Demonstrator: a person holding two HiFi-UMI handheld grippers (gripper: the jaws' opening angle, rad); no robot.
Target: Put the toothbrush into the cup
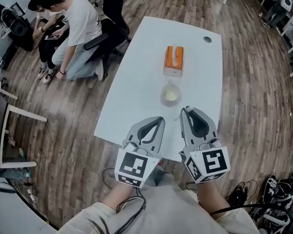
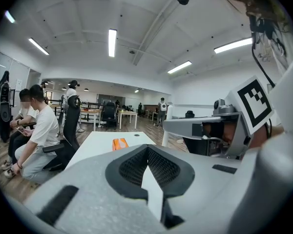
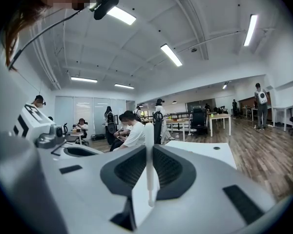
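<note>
White tabletop (image 1: pixel 136 82); right tongs (image 1: pixel 185 110) pinch slim white toothbrush (image 3: pixel 149 130).

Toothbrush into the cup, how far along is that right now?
Done: the toothbrush is picked up and clamped between the right gripper's jaws. In hand: that gripper is at the near edge of the table, just short of the cup. Left: bring the brush over the cup, which holds no brush yet, and let it in. The left gripper is shut on nothing.
</note>
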